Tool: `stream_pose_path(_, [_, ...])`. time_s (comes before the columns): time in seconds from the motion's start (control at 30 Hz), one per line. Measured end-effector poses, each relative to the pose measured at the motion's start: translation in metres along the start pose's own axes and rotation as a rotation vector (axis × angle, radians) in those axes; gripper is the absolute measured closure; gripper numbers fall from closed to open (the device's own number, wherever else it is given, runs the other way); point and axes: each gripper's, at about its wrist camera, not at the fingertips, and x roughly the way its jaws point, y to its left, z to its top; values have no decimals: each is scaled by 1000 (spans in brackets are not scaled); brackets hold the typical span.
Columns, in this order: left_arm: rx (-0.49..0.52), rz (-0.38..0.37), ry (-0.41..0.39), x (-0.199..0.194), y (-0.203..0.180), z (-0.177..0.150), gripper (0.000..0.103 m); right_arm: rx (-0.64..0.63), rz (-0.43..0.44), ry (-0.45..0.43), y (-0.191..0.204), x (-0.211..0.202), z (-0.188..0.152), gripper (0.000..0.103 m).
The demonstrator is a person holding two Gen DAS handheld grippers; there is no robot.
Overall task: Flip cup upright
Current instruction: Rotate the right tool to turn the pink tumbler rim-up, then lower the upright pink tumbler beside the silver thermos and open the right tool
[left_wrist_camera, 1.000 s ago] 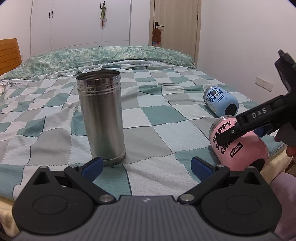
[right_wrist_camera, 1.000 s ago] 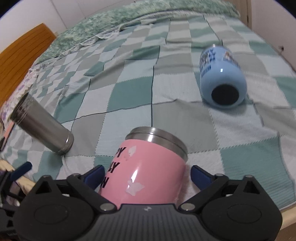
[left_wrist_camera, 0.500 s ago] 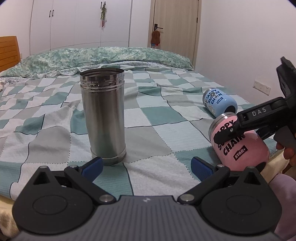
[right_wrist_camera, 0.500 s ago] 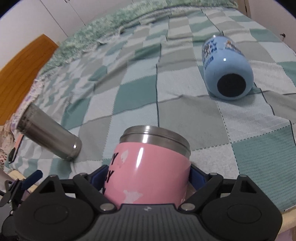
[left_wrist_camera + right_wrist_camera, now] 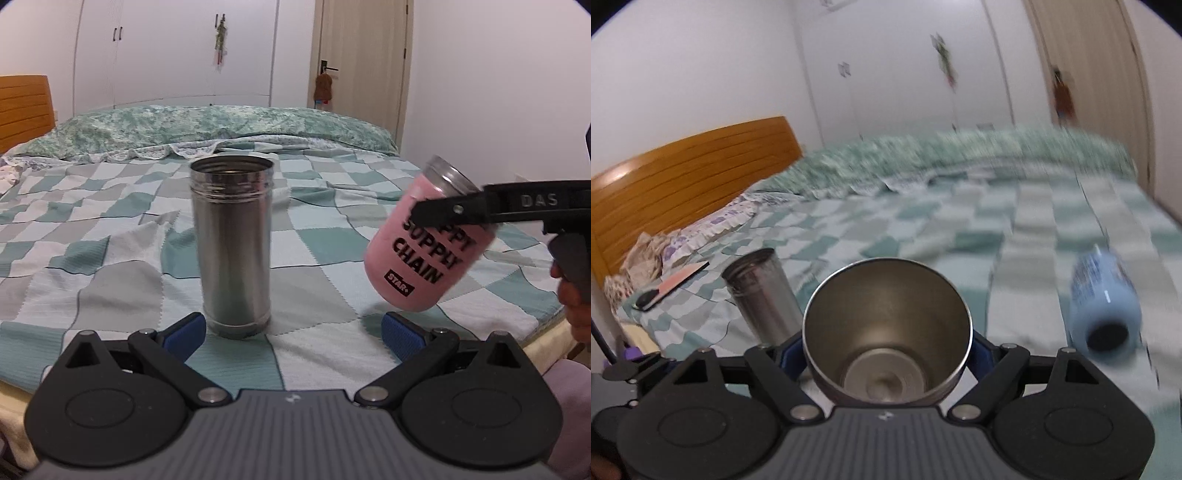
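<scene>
My right gripper [image 5: 888,350] is shut on the pink cup [image 5: 424,251], which reads "SUPPLY CHAIN". It holds the cup above the bed, tilted, with the steel rim up and to the right. In the right wrist view I look into its open steel mouth [image 5: 886,328]. A tall steel cup [image 5: 232,243] stands upright on the checked bedspread, just beyond my left gripper [image 5: 291,332], which is open and empty. The steel cup also shows in the right wrist view [image 5: 759,295]. A blue cup [image 5: 1102,306] lies on its side at the right.
The bed [image 5: 110,258] has a green checked cover and pillows [image 5: 184,129] at the far end. A wooden headboard [image 5: 683,177] stands at the left. A phone and small items [image 5: 668,288] lie near the bed's left edge. The bed's near edge is just below the grippers.
My right gripper has lifted the pink cup off the bed and turned it from lying on its side towards upright, mouth now up. The left gripper has stayed open by the steel cup.
</scene>
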Motion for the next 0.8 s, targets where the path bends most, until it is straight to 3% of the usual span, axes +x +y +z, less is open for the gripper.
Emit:
stream_pose_path(0.47, [-29,75,0,10,26,-3,0,-249,-65,50,53,75,-19,20])
stream_pose_path(0.77, [-34,88,4,13,30,-6,0,-272,-50,33,54,70,-23,19])
stream_pose_path(0.8, [-33,93,2,12,30,-6,0,-259,-41,36,52,68,-22,15])
